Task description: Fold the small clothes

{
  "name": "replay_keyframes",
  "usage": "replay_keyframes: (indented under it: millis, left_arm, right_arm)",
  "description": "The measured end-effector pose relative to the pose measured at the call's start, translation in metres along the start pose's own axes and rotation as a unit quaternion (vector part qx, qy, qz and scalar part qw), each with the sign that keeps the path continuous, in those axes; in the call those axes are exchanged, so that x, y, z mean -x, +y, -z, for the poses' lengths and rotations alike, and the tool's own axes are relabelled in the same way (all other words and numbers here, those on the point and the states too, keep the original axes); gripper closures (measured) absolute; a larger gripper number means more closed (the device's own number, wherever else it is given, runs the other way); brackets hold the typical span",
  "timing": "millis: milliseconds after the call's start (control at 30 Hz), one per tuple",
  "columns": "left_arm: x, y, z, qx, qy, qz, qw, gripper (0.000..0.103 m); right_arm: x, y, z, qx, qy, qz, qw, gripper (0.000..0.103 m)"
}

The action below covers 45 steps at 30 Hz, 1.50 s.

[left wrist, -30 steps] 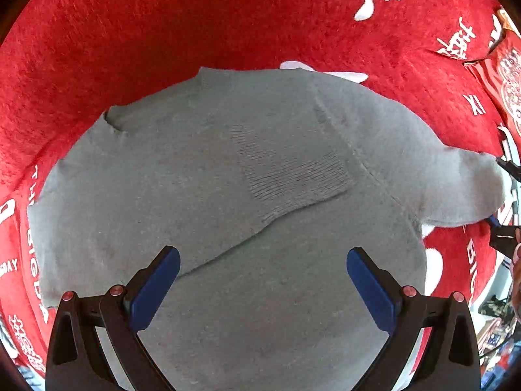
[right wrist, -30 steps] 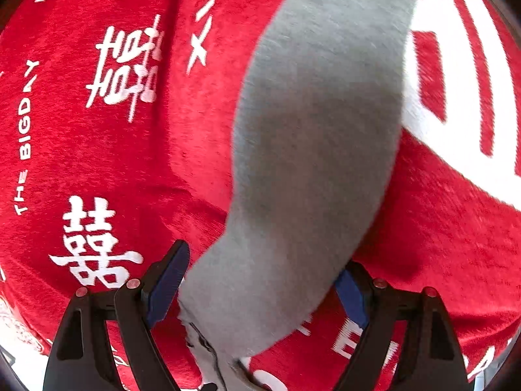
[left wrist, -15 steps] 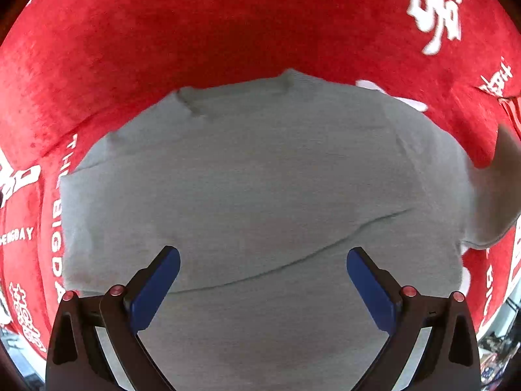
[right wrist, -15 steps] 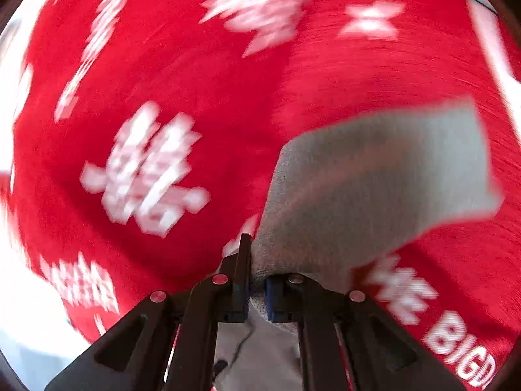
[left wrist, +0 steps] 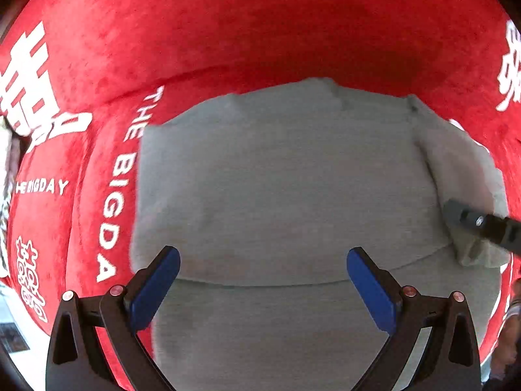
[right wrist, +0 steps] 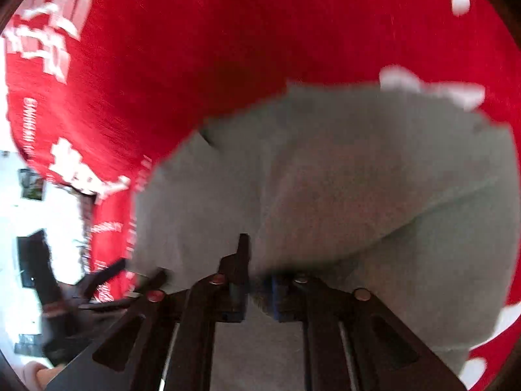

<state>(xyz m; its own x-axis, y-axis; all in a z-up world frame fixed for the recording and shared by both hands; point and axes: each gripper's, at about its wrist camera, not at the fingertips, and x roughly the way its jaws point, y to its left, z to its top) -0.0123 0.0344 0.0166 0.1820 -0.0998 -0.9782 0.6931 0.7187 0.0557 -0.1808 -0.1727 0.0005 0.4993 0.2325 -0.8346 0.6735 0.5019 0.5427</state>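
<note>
A small grey sweater point(left wrist: 280, 182) lies flat on a red plush cloth, neckline at the far side. My left gripper point(left wrist: 263, 280) is open and empty, hovering over the sweater's lower body. My right gripper point(right wrist: 257, 280) is shut on the sweater's grey sleeve point(right wrist: 325, 195) and holds it over the sweater's body. In the left wrist view the right gripper point(left wrist: 482, 224) shows at the right edge, with the sleeve point(left wrist: 462, 169) folded in along the sweater's right side.
The red cloth point(left wrist: 228, 26) with white printed characters and "THE BIGDAY" lettering covers the whole surface. At the far left of the right wrist view the cloth's edge point(right wrist: 94, 195) ends over a bright floor, where my left gripper's dark frame point(right wrist: 65, 286) shows, blurred.
My right gripper shut on the sleeve end and carried it inward over the sweater's body. My left gripper has shifted left over the sweater, staying open.
</note>
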Motion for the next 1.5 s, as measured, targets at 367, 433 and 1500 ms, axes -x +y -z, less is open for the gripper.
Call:
replay_keyframes:
  millis: [367,433,1500]
  left_arm:
    - [-0.007,0.058,0.004,0.053,0.003,0.015,0.9985,0.0]
    - [-0.006,0.068,0.004,0.06,0.001,0.016,0.9981,0.0]
    - [-0.045,0.051,-0.036,0.071,0.047,0.16,0.9834,0.0]
  right_arm:
    - [0.03,-0.035,-0.011,-0.164,-0.083,0.01,0.983,0.095]
    - [0.031,0.0,-0.02,-0.086,-0.098,0.04,0.991,0.095]
    - [0.057,-0.099,0.061,-0.254,-0.04,-0.018,0.966,0.045]
